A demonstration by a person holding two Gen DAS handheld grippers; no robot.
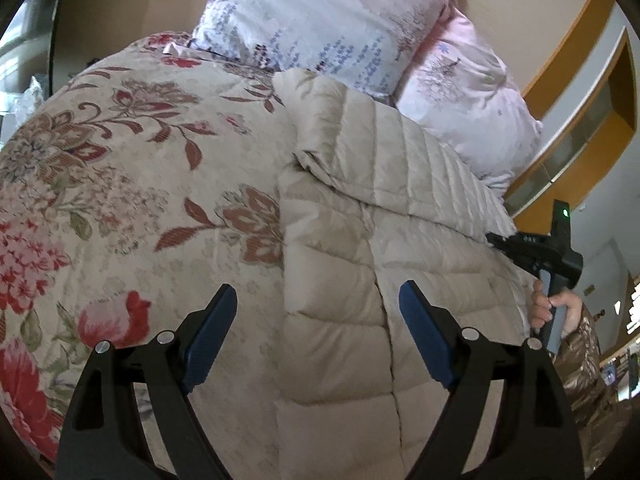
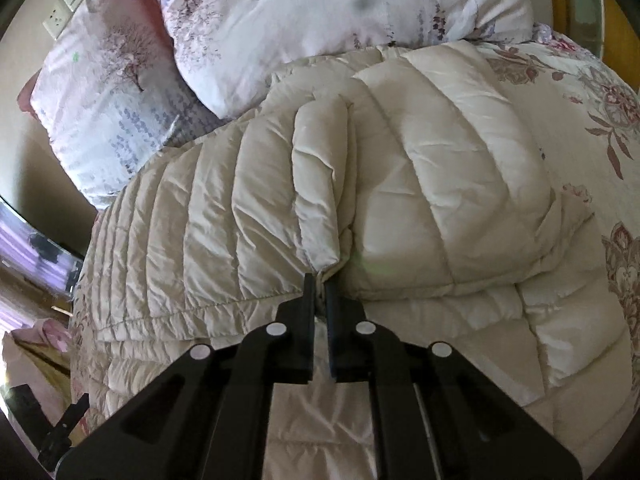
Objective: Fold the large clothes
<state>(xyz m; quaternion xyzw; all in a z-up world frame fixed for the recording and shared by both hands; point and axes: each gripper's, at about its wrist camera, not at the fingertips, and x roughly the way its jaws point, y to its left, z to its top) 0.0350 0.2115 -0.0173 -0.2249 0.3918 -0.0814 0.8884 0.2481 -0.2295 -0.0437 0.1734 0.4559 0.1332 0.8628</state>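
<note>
- The jacket (image 2: 400,168), a beige quilted puffer, lies on the bed ahead of both pairs of fingers, partly folded: a sleeve or side panel is laid over the body, and its end sits right at the right fingers' tips.
- It looks light, soft and springy. The padding should puff back after a fold, and the smooth shell looks slippery, so a shallow pinch may slide off.
- The best holds are probably the stitched hems, cuffs and quilting seams, where the fabric is thin and flat enough to clamp. The fat baffles would squash and slip.
- The right gripper (image 2: 320,284) has its fingers nearly closed, pinching a thin gathered edge of the jacket between the tips. The grip sits on a seam end, which seems a sound place.
- The left gripper (image 1: 318,300) holds nothing. Its fingers stand wide apart, with the jacket's near edge and centre seam between and just beyond them. Whether they touch it is not clear.
- The floral quilt (image 1: 132,168) lies under the jacket, spreading off to the left fingers' left.
- Pillows (image 2: 280,12) lie beyond the jacket, past both fingertips.
</note>
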